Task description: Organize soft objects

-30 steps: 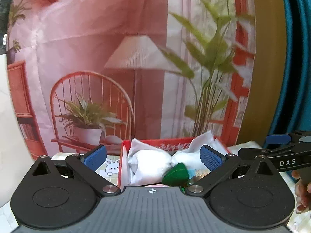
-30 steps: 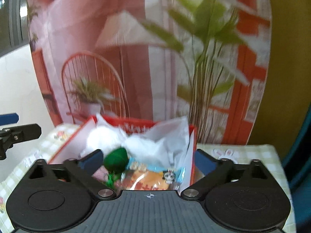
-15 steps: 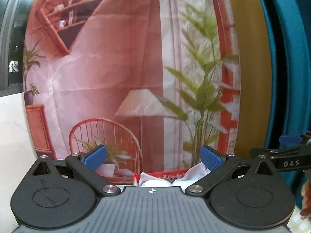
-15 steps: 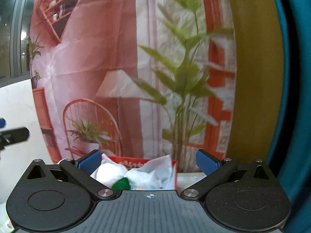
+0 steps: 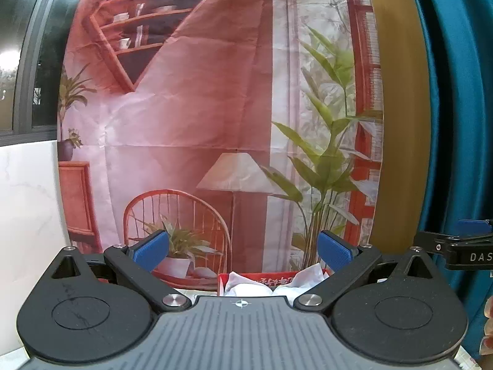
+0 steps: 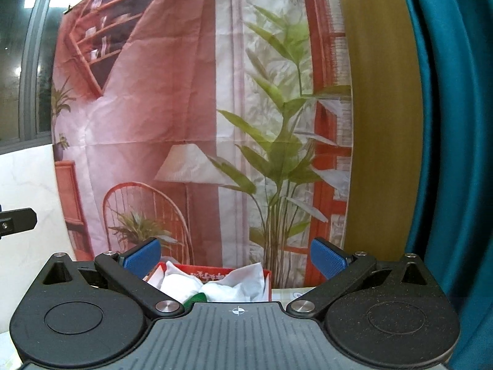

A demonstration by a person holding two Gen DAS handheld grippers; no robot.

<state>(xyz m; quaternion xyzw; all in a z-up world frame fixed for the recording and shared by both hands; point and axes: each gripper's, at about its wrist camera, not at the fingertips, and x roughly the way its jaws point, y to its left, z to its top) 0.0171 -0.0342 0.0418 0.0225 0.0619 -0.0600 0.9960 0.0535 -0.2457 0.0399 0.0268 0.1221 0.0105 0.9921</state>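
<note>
Seemingly near done; white soft bundles (image 6: pixel 215 286) packed in red box (image 6: pixel 215 273); left gripper (image 5: pixel 243 248) and right gripper (image 6: pixel 235 256) held spread, empty.

A printed backdrop (image 5: pixel 191 117) hangs across the back, showing a pink room with a shelf, a white lampshade, a red wire chair holding a potted plant, and a tall leafy plant by a red-framed window. Left of it stands a white marble-look wall (image 5: pixel 27 203) under a dark window (image 5: pixel 27 61). To the right come a mustard-yellow strip (image 6: pixel 382 123) and a teal curtain (image 6: pixel 453 123).
</note>
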